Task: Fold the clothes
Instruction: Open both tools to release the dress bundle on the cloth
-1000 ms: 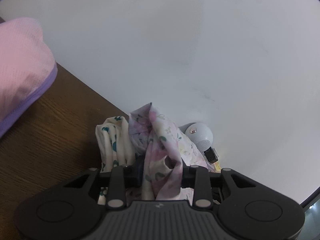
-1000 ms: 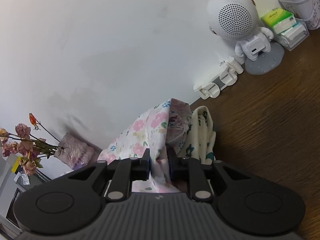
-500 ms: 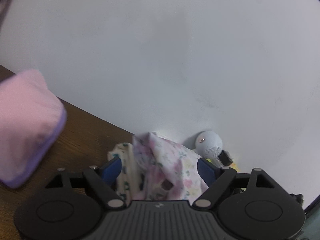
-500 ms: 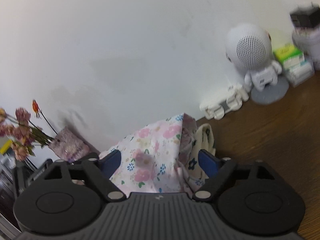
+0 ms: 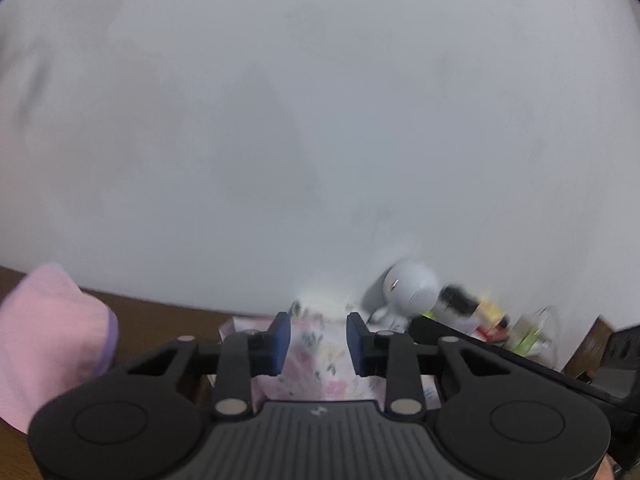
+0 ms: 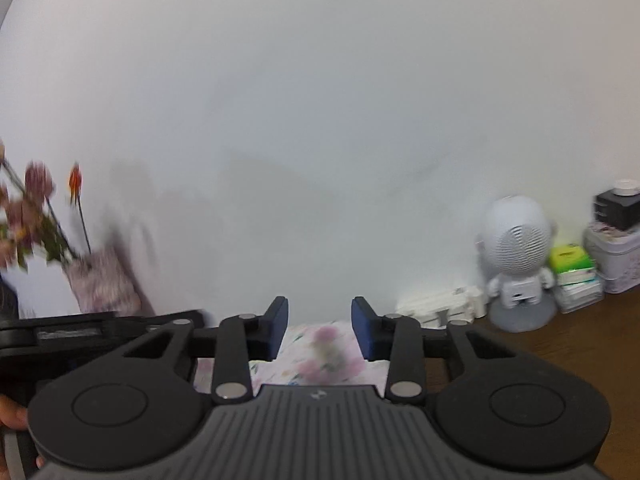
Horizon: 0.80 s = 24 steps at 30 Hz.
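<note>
A floral-print garment (image 5: 320, 360) lies bunched on the brown table (image 5: 160, 320) close to the white wall. My left gripper (image 5: 318, 320) hovers above it, its jaws closing. The cloth shows through the gap and spreads wider underneath, and the pads do not press on it. In the right wrist view the same floral garment (image 6: 324, 356) lies blurred below my right gripper (image 6: 320, 308). Its jaws are also closing, with wall and cloth seen between the blue pads and no grip on either. Both views are motion-blurred.
A folded pink garment with a purple edge (image 5: 52, 340) sits at the left. A white robot-shaped speaker (image 6: 516, 240), tissue packs (image 6: 572, 268), a tin (image 6: 616, 256) and a white clip-like item (image 6: 440, 304) line the wall at the right. Dried flowers (image 6: 36, 208) stand at the left.
Both grippers were shut on the floral cloth, then let it go with jaws wide. They have since risen and rolled level, and the jaws have narrowed again above the cloth.
</note>
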Tool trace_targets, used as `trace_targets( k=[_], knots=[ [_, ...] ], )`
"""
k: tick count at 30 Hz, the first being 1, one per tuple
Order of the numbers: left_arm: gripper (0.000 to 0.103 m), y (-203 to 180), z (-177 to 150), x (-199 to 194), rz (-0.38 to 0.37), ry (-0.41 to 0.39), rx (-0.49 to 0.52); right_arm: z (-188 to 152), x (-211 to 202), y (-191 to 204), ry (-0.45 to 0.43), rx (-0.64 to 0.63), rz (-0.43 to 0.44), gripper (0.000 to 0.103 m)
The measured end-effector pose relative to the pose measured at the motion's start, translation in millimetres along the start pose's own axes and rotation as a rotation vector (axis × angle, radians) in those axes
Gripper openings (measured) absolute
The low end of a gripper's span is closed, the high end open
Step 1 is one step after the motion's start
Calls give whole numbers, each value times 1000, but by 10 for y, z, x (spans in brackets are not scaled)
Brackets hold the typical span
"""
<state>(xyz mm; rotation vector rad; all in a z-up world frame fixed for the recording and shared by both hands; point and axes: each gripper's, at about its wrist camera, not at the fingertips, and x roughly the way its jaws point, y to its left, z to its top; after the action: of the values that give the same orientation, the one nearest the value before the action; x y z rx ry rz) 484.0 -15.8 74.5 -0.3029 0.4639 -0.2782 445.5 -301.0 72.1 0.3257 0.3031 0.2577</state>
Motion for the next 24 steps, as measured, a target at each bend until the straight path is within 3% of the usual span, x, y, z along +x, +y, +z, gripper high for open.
trace_targets(
  k=[8, 11, 14, 15, 16, 17, 19, 20, 22, 24],
  knots=[
    [28, 141, -290, 360, 61, 40, -8, -184, 429, 10, 121, -62, -73, 32],
    [28, -114, -211, 272, 73, 42, 9, -233, 446, 16, 137, -77, -81, 32],
    [36, -104, -199, 140, 63, 35, 4, -246, 428, 27, 131, -83, -77, 32],
    [48, -86, -198, 98, 54, 29, -6, -241, 408, 29, 125, -81, -73, 34],
    [61, -61, -201, 60, 48, 19, -16, -230, 367, 39, 116, -75, -64, 41],
    [66, -50, -203, 4, 53, 6, -16, -219, 328, 45, 106, -71, -58, 44],
    [87, -54, -204, -116, 74, -20, -4, -195, 246, 64, 82, -71, -69, 57],
    [90, -53, -208, -175, 78, -33, 9, -184, 205, 74, 70, -71, -75, 62],
    [97, -41, -222, -302, 83, -54, 38, -177, 131, 91, 53, -82, -91, 85],
    [101, -10, -234, -452, 97, -66, 56, -176, 71, 122, 44, -95, -90, 91]
  ],
)
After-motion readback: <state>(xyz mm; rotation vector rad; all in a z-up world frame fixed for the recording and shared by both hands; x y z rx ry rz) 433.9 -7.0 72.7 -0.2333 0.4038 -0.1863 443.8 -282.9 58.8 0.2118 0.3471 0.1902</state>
